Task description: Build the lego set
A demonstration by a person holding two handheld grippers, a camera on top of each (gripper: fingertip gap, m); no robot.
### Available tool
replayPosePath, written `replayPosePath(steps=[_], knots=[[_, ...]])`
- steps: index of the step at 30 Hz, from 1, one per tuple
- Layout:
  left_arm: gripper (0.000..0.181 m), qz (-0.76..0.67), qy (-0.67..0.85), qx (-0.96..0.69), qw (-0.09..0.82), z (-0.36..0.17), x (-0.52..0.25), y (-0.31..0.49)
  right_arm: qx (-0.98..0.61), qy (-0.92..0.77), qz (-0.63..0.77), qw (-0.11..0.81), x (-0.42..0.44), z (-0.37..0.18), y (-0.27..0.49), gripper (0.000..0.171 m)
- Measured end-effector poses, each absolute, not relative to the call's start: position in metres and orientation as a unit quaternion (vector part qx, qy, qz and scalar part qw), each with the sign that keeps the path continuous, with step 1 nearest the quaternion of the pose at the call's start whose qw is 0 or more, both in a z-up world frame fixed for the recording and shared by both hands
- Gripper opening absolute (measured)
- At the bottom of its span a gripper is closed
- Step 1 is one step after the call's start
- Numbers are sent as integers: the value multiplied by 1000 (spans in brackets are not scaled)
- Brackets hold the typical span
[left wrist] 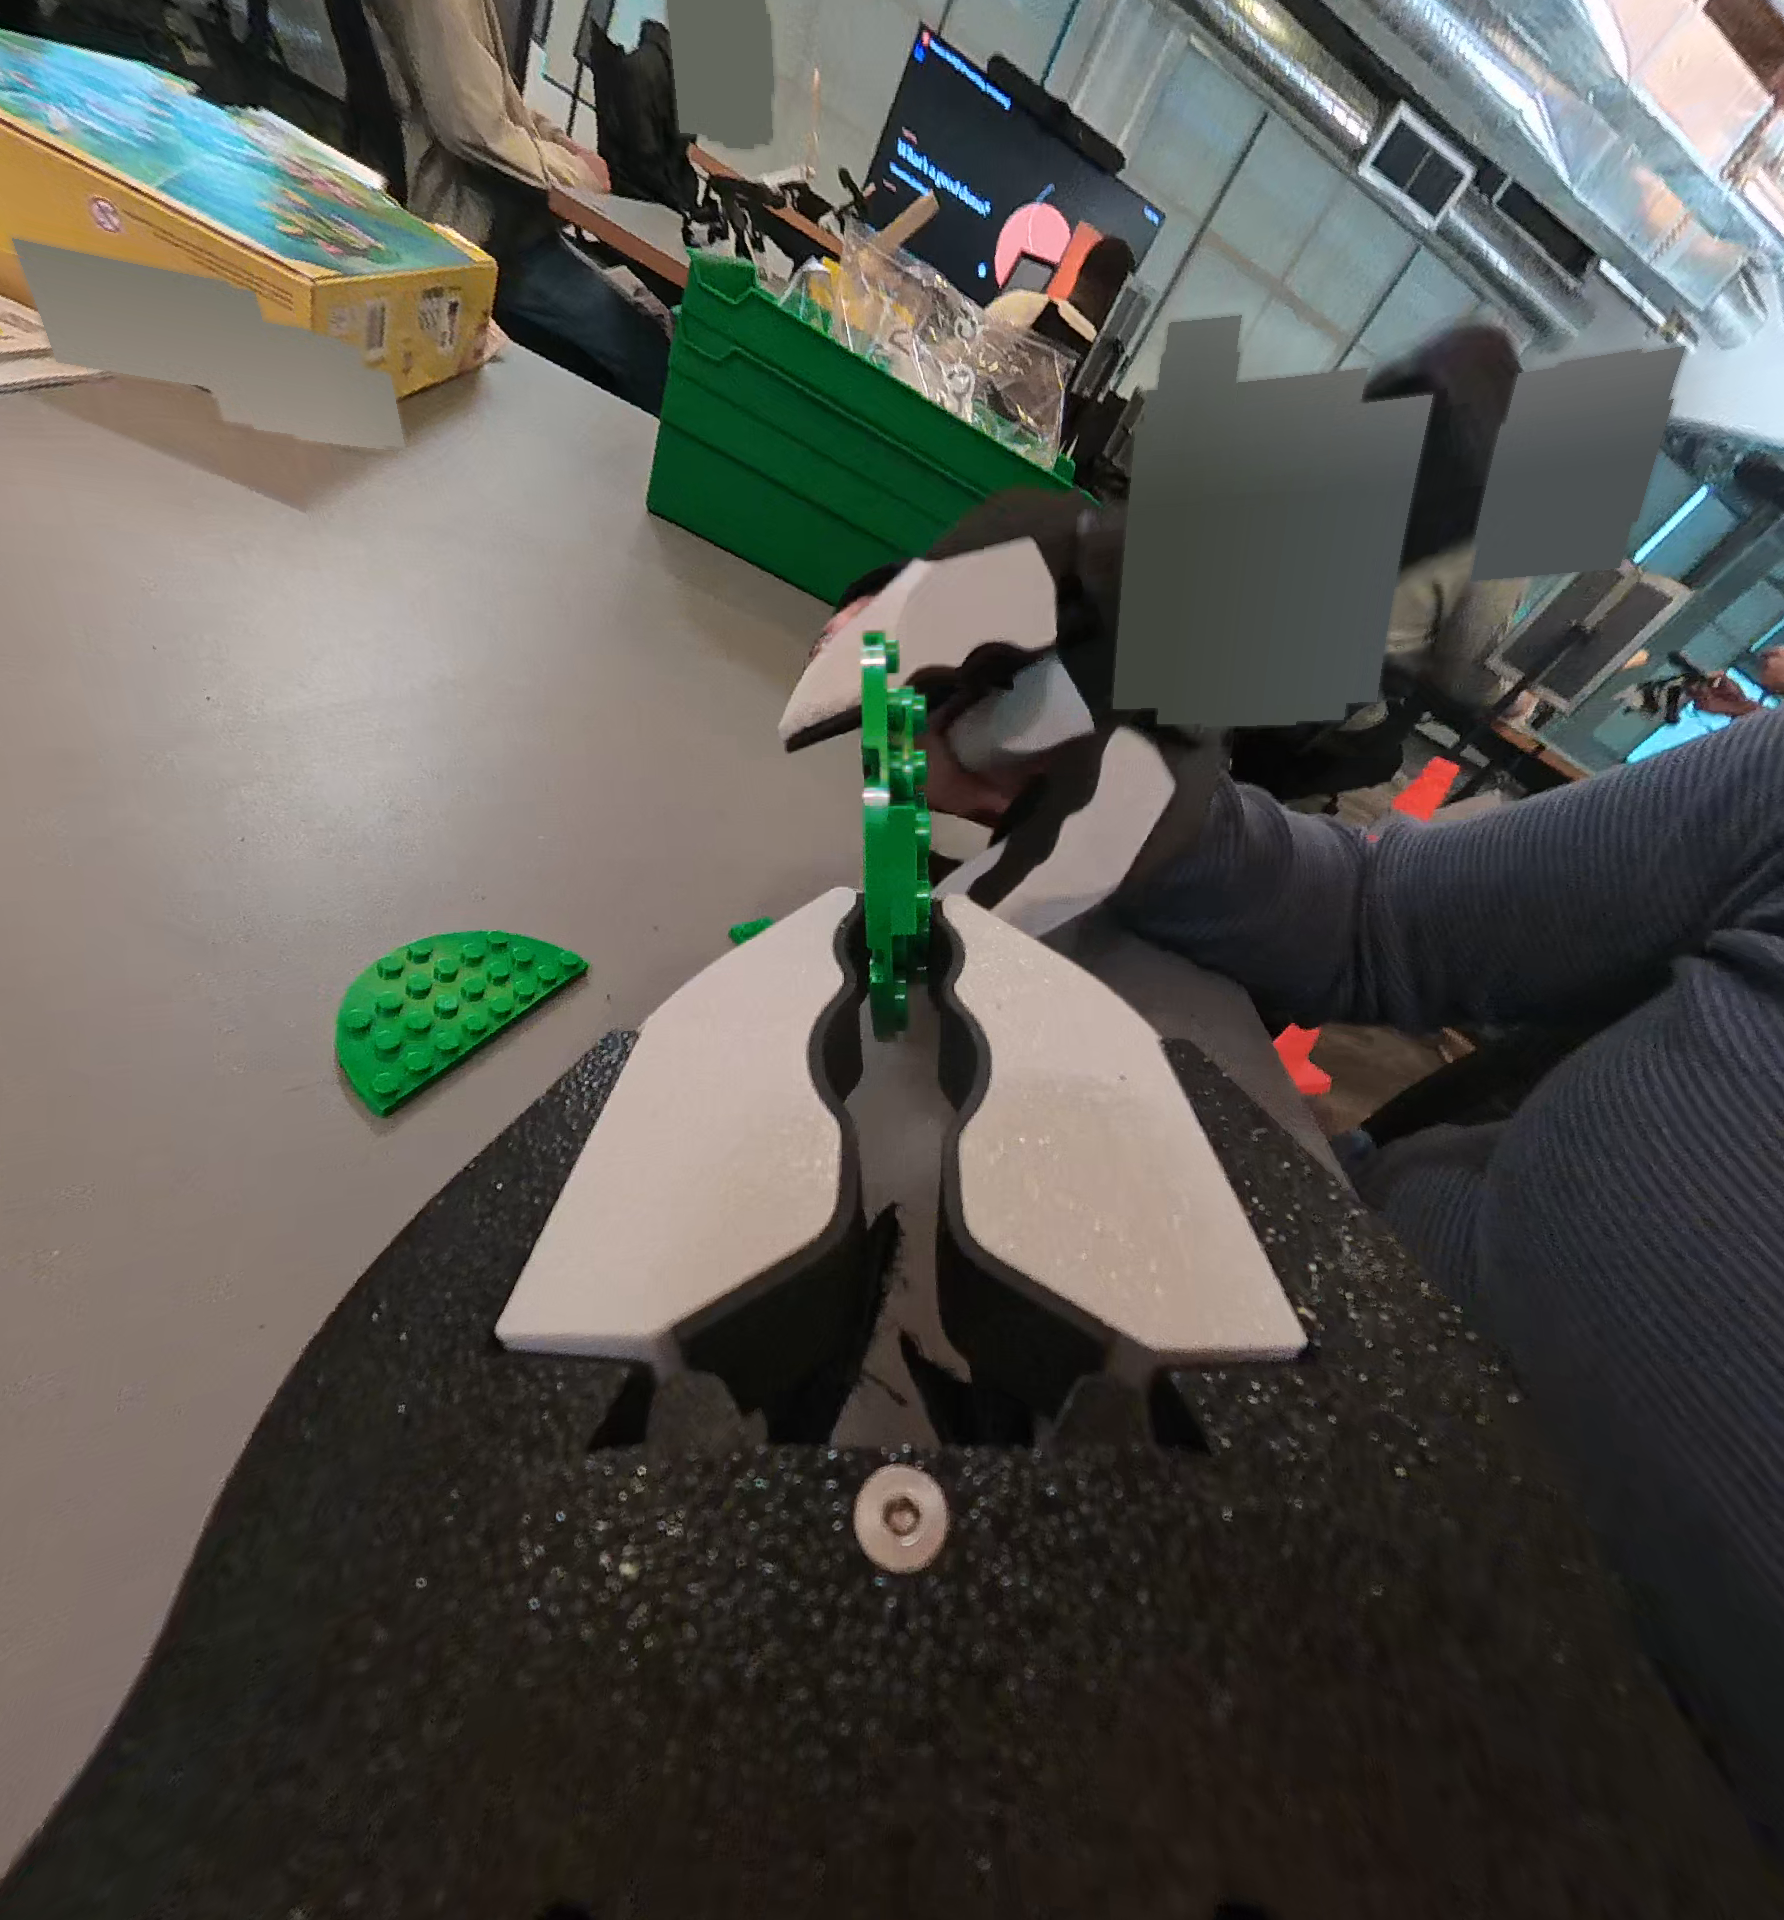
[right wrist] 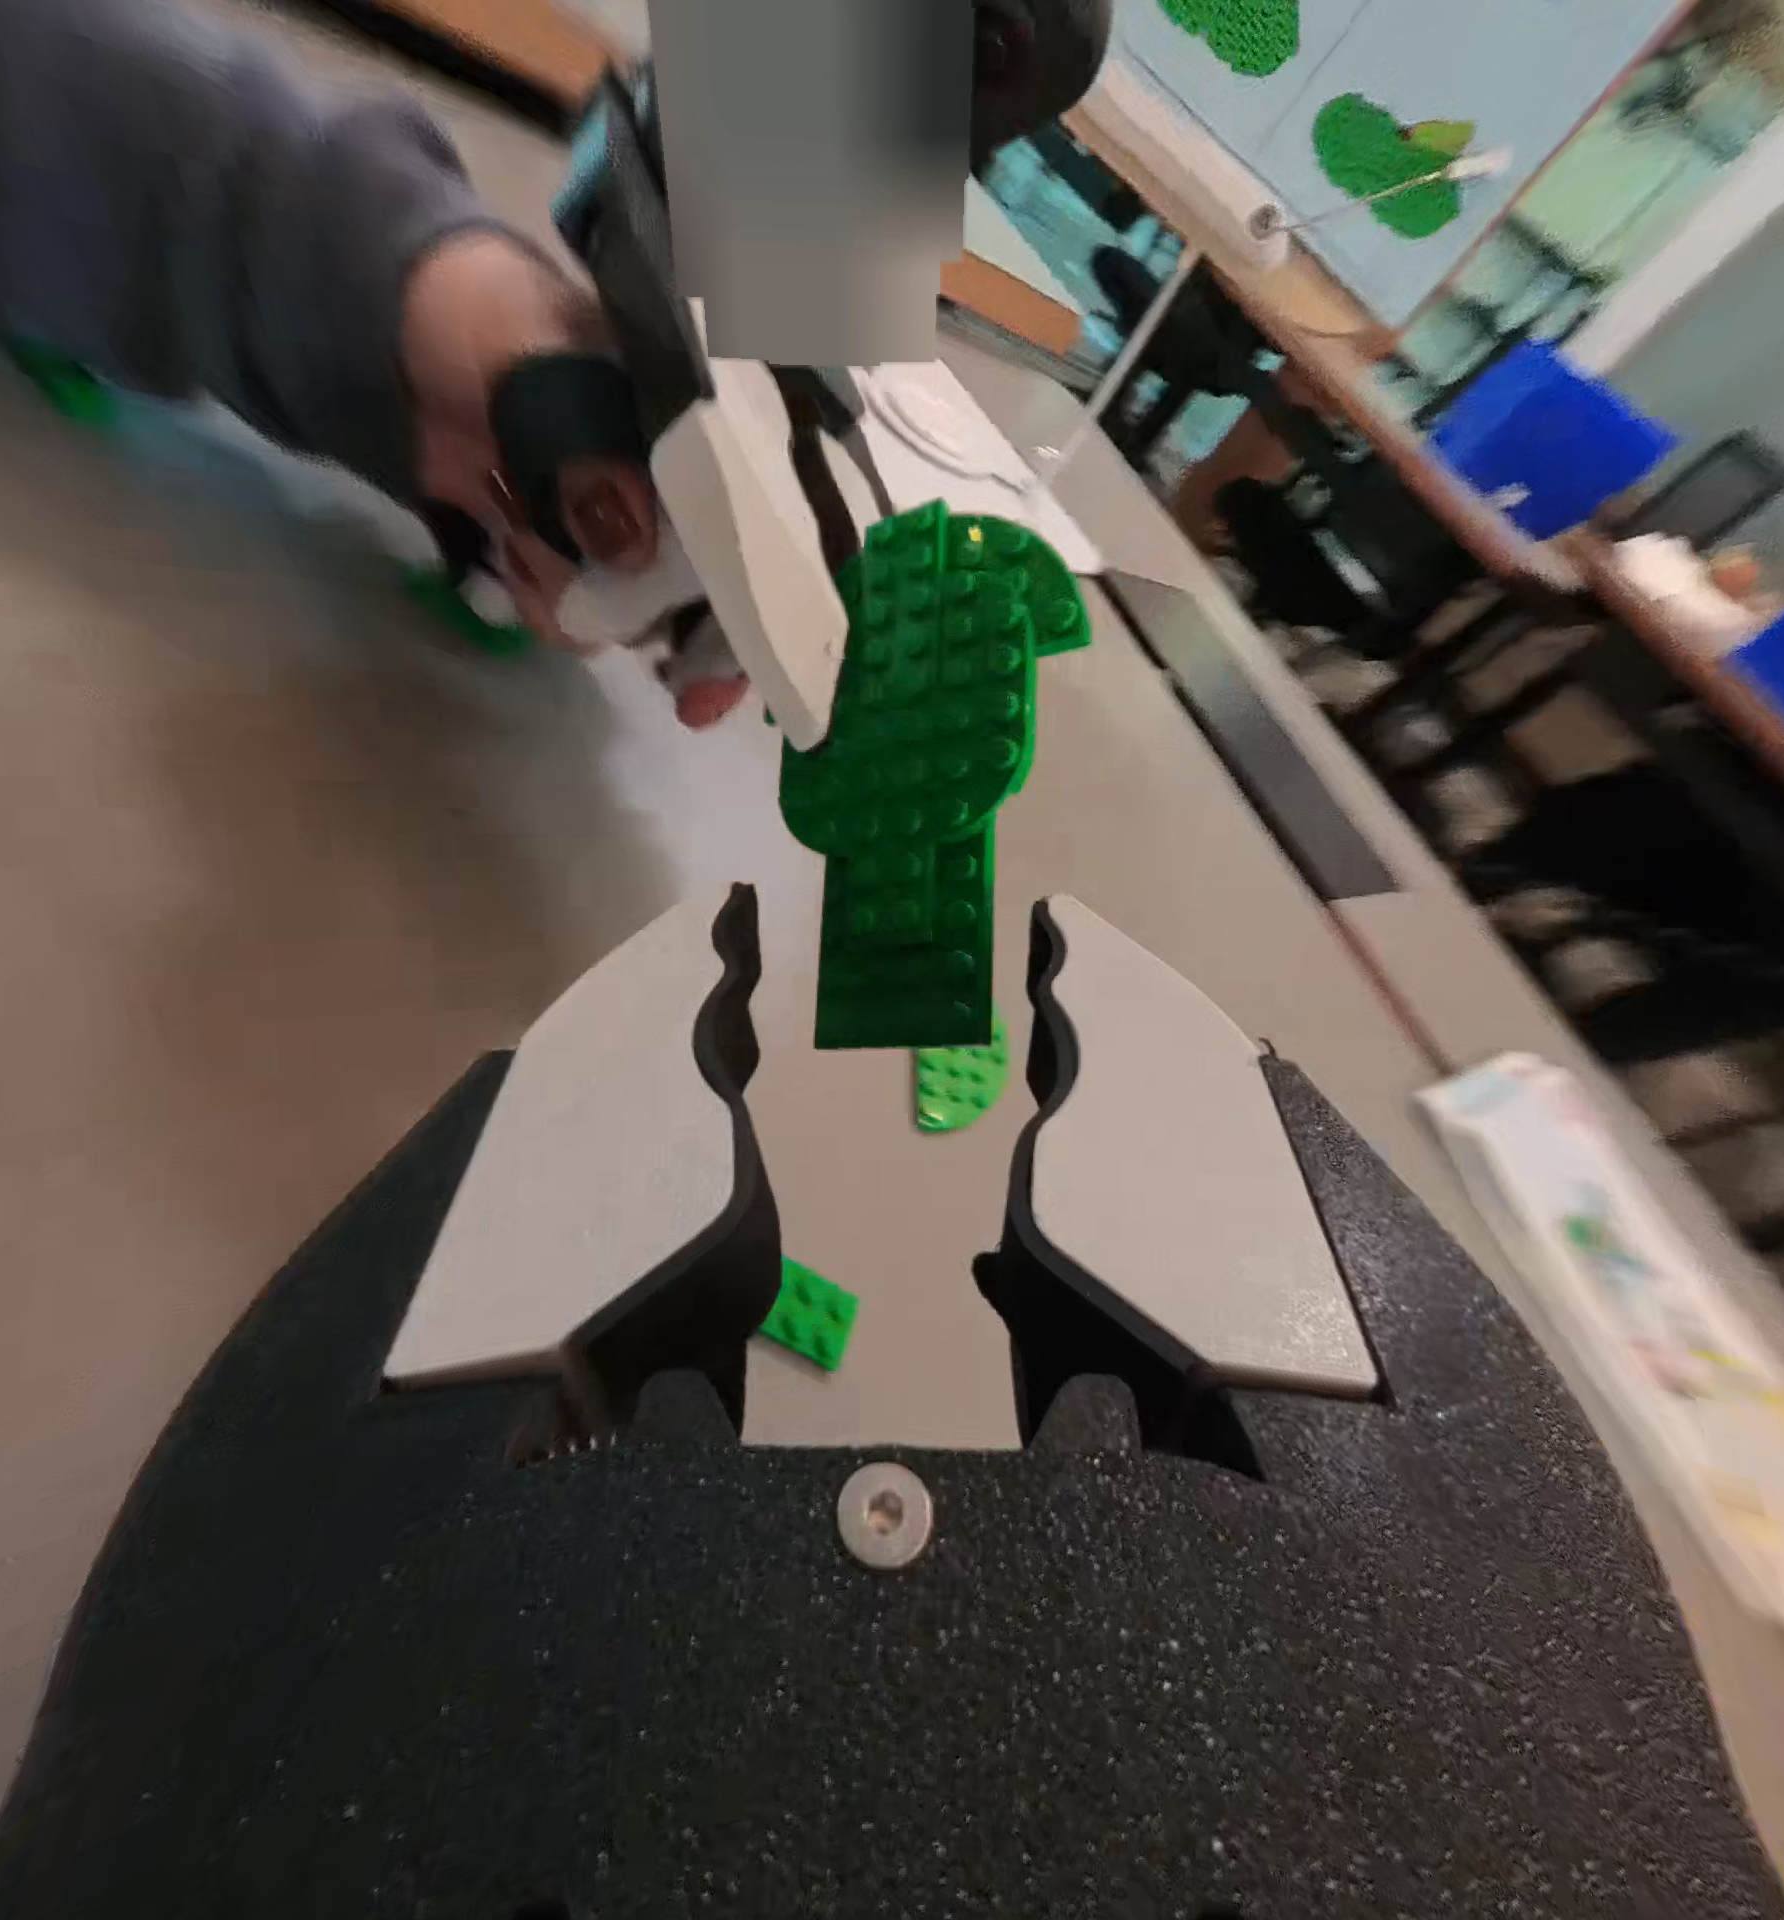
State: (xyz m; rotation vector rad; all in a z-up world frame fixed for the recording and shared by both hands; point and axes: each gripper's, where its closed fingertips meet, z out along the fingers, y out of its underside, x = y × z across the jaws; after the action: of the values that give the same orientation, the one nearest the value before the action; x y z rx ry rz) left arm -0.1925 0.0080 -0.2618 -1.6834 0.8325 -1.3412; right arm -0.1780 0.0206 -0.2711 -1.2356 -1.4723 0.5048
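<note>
- Left tool, grey fingers on black speckled body, pinched nearly closed on the bottom edge of a green studded lego plate assembly, held upright and edge-on to its camera, off the grey table.
- Right tool spread wide, nothing in it; the same green assembly hangs just ahead of its fingertips, flat face toward this camera, overlapping round and rectangular plates.
- From the right wrist view, left tool's grey finger lies against the assembly's upper left edge.
- Green half-round studded plate flat on the table, left of the left tool, apart from it.
- Small green rectangular plate on the table between the right tool's fingers, partly hidden by the left-hand finger.
- Yellow cardboard lego box far left on the table; green plastic bin with clear bags behind.
- Person's dark blue ribbed sleeve at right.
</note>
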Motion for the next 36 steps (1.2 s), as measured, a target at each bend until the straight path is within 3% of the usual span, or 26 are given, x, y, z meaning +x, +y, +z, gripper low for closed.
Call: replayPosePath(steps=[5, 13, 22, 28, 36], knots=[[8, -491, 388, -672, 395, -274, -188, -1, -551, -539, 430, 470, -176, -248, 6, 36], [8, -474, 415, -674, 386, -281, -180, -8, -576, -550, 427, 427, -179, -258, 0, 7], [8, -530, 333, -699, 345, -278, -176, -3, -549, -584, 315, 508, -176, -256, 10, 7], [8, -493, 388, -676, 388, -278, -176, -6, -582, -520, 462, 421, -176, -254, 4, 7], [8, -488, 401, -665, 398, -276, -175, -9, -582, -511, 488, 403, -177, -252, 0, 7]])
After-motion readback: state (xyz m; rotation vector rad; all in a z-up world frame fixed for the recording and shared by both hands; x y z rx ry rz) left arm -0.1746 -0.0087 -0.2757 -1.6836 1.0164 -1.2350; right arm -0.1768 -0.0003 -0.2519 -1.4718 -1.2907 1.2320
